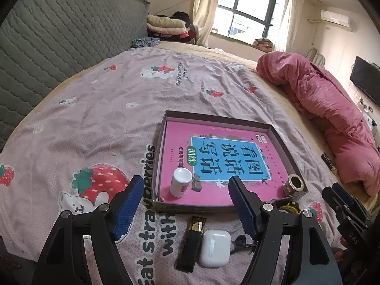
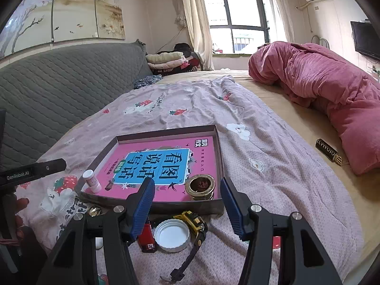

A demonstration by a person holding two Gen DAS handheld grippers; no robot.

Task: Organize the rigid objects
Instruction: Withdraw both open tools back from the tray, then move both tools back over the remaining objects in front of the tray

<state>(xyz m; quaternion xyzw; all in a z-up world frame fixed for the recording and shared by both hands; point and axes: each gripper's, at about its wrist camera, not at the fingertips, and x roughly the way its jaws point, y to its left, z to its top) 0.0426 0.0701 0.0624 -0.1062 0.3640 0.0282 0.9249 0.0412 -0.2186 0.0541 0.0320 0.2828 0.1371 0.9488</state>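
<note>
Left wrist view shows the sorting partway done: the tray [image 1: 282,142], right of centre, already holds a white bottle [image 1: 181,182] in its lower left corner and a brass ring [image 1: 294,185] at its lower right. Several pieces lie on the sheet [image 1: 95,109] below the tray: an earbud case [image 1: 215,247] beside a black stick [image 1: 190,249]. I'd say the next move is a reach down for one of those. The left gripper [image 1: 182,206] hangs wide apart with nothing between its pads.

From the right wrist, the right gripper [image 2: 187,204] is equally spread and empty, above a white lid [image 2: 172,237], a red bottle [image 2: 146,238] and a watch [image 2: 196,223] at lower centre.
</note>
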